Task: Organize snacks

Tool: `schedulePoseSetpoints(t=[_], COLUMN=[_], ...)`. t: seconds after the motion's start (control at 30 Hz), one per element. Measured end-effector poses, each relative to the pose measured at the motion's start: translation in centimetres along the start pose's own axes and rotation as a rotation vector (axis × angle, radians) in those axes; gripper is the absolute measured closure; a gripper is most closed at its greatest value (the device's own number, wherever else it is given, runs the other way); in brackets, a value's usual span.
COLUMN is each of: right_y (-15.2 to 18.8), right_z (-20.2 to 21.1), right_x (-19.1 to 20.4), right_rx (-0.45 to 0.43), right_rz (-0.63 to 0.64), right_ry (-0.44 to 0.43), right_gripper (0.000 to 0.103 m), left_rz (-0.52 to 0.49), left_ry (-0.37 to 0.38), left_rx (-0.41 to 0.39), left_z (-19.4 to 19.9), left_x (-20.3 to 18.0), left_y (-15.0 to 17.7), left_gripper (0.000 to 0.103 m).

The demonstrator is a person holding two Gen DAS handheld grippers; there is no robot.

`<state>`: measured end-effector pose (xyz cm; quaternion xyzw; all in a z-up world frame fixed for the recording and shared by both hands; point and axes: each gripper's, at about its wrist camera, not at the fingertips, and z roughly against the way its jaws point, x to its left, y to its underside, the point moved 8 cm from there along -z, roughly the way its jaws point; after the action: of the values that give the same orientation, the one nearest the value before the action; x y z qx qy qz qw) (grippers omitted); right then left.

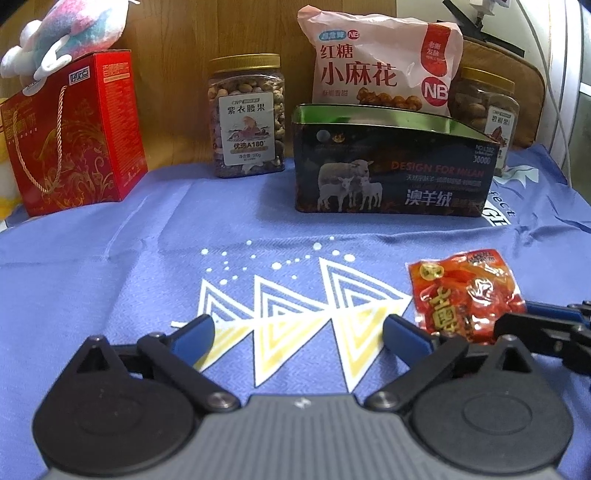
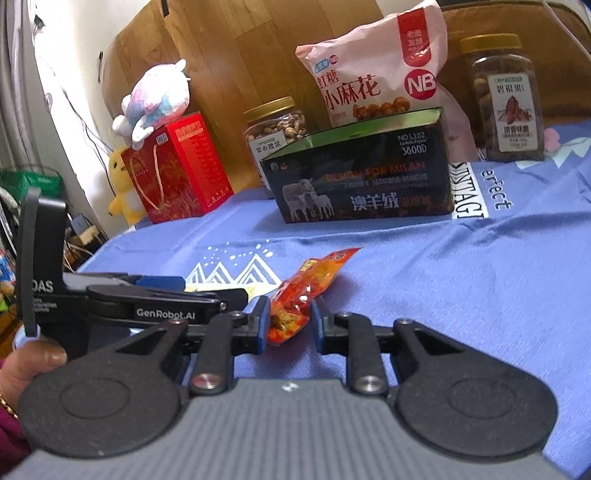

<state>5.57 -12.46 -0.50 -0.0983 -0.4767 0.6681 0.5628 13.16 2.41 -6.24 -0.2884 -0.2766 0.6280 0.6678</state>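
A small red-orange snack packet (image 1: 467, 295) lies on the blue cloth (image 1: 147, 251), in front of an open dark tin box (image 1: 391, 177) with sheep on it. My left gripper (image 1: 299, 332) is open and empty, just left of the packet. My right gripper (image 2: 287, 323) is open, its two fingers on either side of the near end of the packet (image 2: 306, 291), apart from it. The tin box (image 2: 365, 181) stands beyond. The right gripper's fingers (image 1: 546, 325) reach in from the right in the left wrist view.
At the back stand a red gift box (image 1: 74, 133) with a plush toy (image 1: 62, 33) on top, a nut jar (image 1: 246, 118), a pink snack bag (image 1: 380, 66) and a second jar (image 1: 487, 110). The left gripper's body (image 2: 129, 302) lies left of my right gripper.
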Motion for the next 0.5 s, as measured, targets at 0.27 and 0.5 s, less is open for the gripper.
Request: schedulePoseSetpoints(t=[0.27,0.5], right_y=[-0.2,-0.3], right_z=[0.1,0.2], right_x=[-0.7,-1.2], right_rx=[0.002,0.004], right_rz=[-0.08,-0.114], right_ry=[-0.036,-0.049], right_gripper=[0.067,0.06], left_rz=[0.0,-0.002], left_ry=[0.002,0.01], left_rx=[0.003,0.007], left_z=[0.0,-0.1], left_x=[0.0,0.0], left_y=[0.0,0.1], left_gripper=[0.0,0.0])
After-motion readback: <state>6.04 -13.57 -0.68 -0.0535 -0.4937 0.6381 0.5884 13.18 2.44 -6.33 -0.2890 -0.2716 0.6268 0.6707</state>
